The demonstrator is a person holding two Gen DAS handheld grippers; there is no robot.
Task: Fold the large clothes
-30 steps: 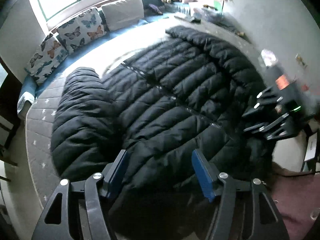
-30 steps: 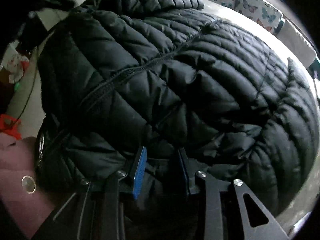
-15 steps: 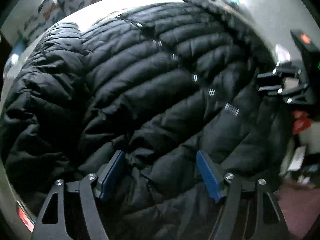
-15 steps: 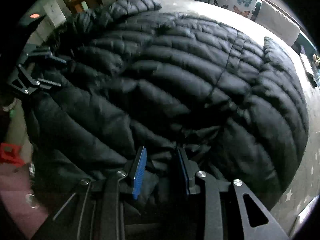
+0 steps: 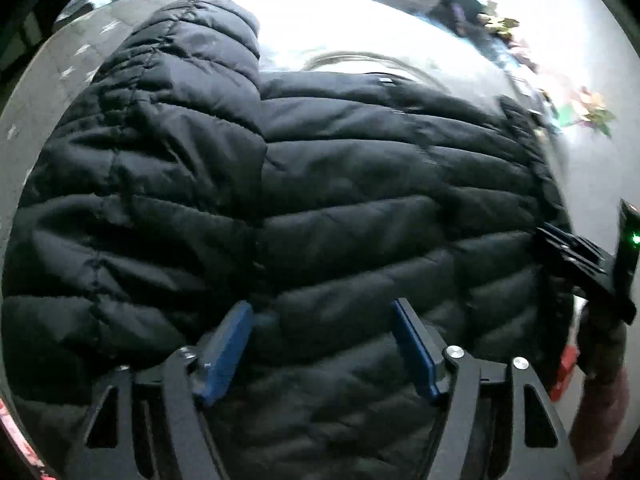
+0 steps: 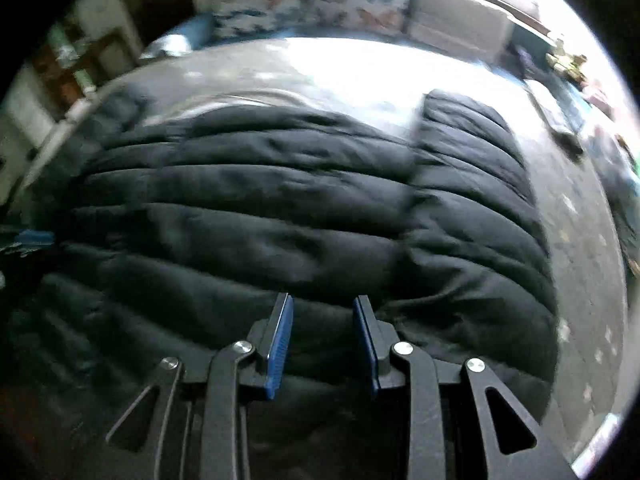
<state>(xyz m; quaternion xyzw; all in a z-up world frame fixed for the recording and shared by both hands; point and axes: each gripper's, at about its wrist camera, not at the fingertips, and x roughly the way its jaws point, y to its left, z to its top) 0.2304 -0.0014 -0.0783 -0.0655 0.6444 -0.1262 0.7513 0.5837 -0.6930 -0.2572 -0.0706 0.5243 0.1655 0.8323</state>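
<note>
Both grippers are matte black frames with triangular cut-outs and silver screws. Their fingers (image 5: 226,354) carry ribbed blue pads. A fuzzy pink sleeve (image 5: 600,412) shows in the left wrist view.

A big bed (image 5: 60,80) holds everything. Its cover is grey with small white stars. A black puffy coat (image 5: 320,208) lies spread flat on the bed and takes up most of it. One fat sleeve (image 6: 480,208) lies on the bed at the coat's right side. Pillows (image 6: 340,4) with butterflies sit in a row at the far edge of the bed.
</note>
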